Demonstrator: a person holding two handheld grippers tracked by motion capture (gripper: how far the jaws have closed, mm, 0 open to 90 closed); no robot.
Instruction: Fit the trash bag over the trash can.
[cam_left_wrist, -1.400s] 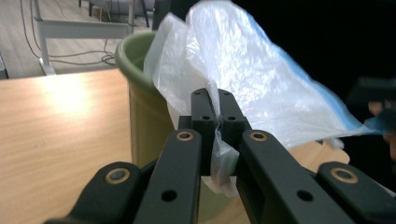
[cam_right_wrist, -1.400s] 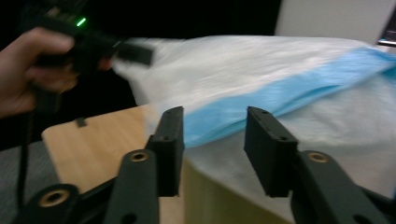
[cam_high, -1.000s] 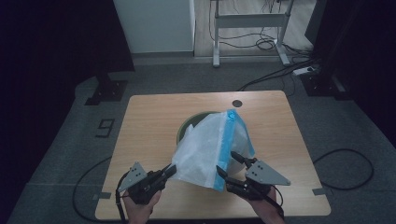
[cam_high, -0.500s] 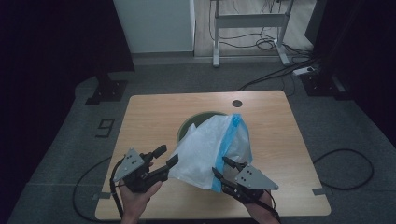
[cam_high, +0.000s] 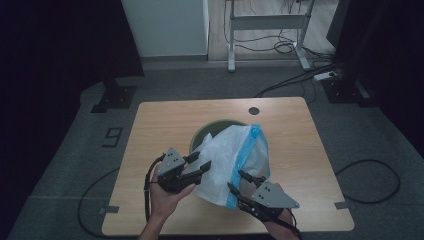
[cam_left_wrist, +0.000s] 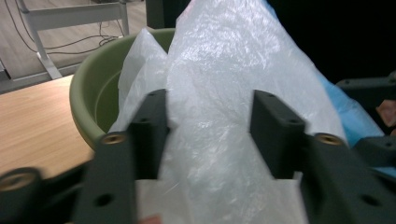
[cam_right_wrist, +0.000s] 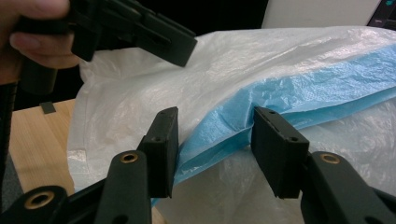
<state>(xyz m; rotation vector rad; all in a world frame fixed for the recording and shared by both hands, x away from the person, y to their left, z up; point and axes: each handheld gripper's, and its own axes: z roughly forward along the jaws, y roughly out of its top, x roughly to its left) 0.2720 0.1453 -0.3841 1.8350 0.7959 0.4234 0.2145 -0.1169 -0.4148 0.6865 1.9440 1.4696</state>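
On the left, the left gripper (cam_high: 196, 167) stands at the near-left flank of the crinkly white translucent plastic bag with a blue band along its edge (cam_high: 227, 162); its jaws have just been closing a little after opening, and in the left gripper view they stand apart with bag film (cam_left_wrist: 219, 116) bulging between them, not visibly pinched. Behind it sits the round olive-green plastic basin (cam_high: 210, 132) on the pale wooden surface (cam_high: 150, 125), its rim bare, so lining the basin looks barely begun: the bag stands puffed and upright over the basin's near side, mouth not yet spread over the rim. To the right, the right gripper (cam_high: 241, 182) has its jaws part-open astride the blue band (cam_right_wrist: 224, 126) without clearly clamping it. Left to do, I judge: regrip, open the mouth, fold it round the rim.
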